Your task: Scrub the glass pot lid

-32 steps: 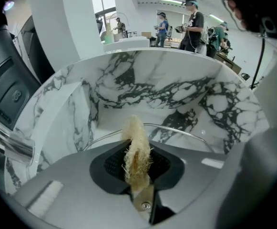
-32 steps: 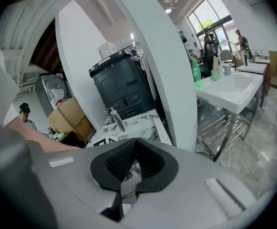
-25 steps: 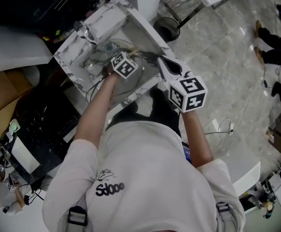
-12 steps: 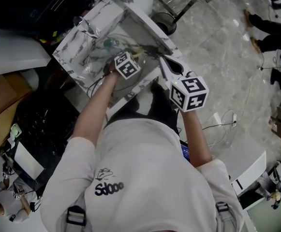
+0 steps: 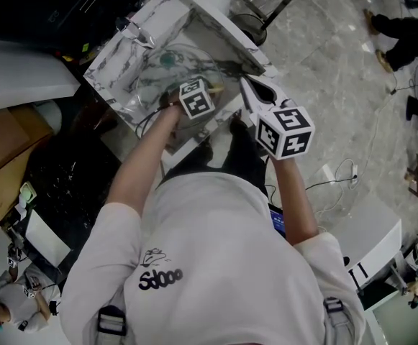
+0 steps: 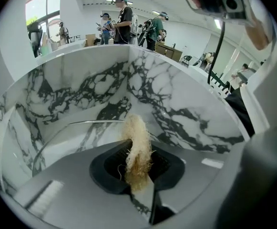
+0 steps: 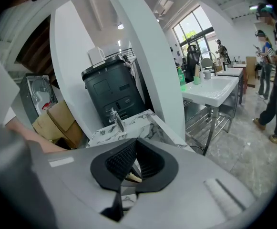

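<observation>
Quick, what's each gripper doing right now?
Left gripper: closed on a tan fibrous scrubber.
Right gripper: closed, with a small tan bit in the gap, unclear what.

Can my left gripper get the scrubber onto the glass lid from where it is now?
Probably yes. The left gripper, shut on the scrubber, is down in the marble sink, and the glass pot lid curves right ahead with nothing between.

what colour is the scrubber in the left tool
Pale straw beige, a fibrous, loofah-like scrubber. It shows best in the left gripper view.
</observation>
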Tool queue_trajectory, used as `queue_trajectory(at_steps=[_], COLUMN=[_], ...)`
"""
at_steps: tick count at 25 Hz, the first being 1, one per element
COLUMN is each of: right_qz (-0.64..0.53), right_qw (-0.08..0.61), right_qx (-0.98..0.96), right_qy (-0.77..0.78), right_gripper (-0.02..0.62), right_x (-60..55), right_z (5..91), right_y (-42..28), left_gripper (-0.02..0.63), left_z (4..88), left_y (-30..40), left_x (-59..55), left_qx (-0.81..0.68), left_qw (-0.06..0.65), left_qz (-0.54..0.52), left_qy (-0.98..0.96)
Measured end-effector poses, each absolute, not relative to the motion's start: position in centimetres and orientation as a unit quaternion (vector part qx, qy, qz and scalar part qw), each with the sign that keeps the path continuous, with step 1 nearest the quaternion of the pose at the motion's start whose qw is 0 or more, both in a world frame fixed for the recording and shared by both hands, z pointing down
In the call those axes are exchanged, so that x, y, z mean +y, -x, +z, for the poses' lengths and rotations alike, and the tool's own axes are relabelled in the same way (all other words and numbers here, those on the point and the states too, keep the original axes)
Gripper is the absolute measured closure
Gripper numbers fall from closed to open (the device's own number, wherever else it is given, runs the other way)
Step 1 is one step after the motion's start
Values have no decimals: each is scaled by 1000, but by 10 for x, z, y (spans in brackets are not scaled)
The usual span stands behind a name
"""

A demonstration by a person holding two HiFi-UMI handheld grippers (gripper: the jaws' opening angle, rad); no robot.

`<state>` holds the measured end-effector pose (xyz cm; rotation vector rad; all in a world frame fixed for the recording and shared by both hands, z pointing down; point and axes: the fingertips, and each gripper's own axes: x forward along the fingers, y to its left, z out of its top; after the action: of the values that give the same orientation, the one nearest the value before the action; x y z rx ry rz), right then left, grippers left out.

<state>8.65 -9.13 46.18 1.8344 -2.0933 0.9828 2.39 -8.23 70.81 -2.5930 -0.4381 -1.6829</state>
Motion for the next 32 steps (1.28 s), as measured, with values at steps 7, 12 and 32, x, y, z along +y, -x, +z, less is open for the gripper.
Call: queue_trajectory(at_steps=[7, 12, 32], right_qz=[332, 331, 328], right_qw=[91, 91, 107], right_qx=[-705, -706, -743], right_qy=[-620, -619, -574], right_gripper=[592, 592, 592], right_x=[-88, -87, -116], right_z=[464, 464, 457], right_y=[-67, -54, -42], left_gripper=[548, 548, 548], left_z=[705, 707, 697], left_y=[-4, 15, 81], left_x=[-62, -49, -28], left_qx=[-184, -210, -287], left_qw=[3, 0, -95], left_qz=[-543, -557, -637], left_qy=[819, 804, 709])
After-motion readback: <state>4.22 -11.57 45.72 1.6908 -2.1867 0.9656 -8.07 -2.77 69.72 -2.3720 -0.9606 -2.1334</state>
